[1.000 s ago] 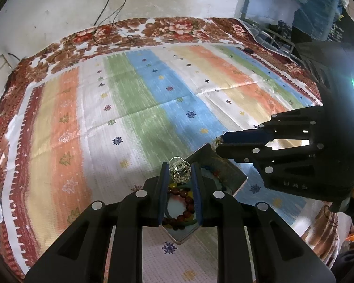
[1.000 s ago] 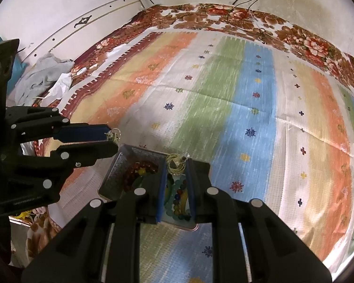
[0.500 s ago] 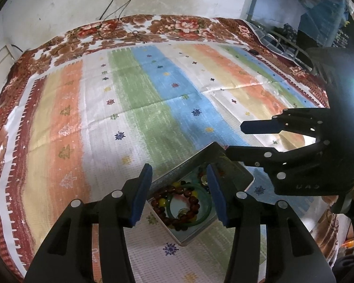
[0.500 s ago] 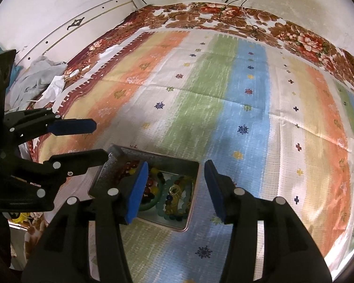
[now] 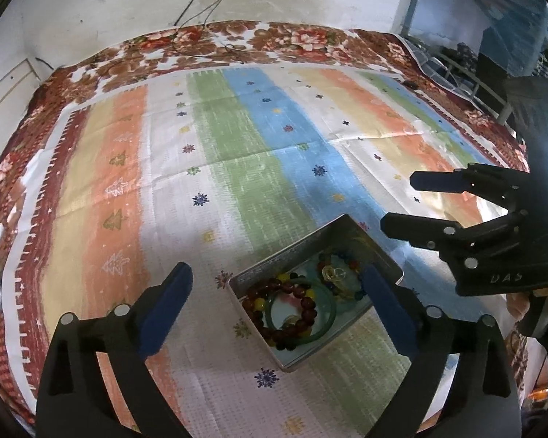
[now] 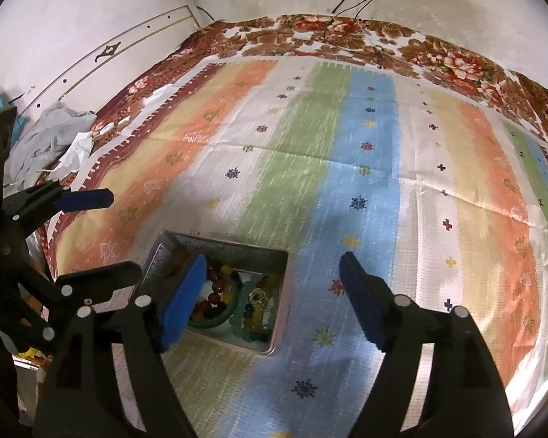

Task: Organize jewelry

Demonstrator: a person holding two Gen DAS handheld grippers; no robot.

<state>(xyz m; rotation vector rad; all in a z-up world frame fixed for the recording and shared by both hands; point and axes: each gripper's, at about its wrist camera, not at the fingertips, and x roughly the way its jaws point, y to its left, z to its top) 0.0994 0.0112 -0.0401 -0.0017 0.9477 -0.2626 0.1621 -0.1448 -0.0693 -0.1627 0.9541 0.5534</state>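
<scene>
Over the shallow rectangular metal tray [image 5: 312, 252] on the striped woven bedspread [image 5: 237, 138], I hover both tools: my left hand-held gripper [image 5: 277, 292] and right hand-held gripper [image 6: 274, 281] are spreading, nothing between their jaws. Inside the tray lie beaded bracelets [image 5: 285, 314] and a green bangle [image 5: 330, 314].

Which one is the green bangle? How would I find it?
Look on the striped bedspread for the small metal tin. Inside, the green bangle lies among bead bracelets; it alone is a smooth, plain, see-through green ring with no beads.
</scene>
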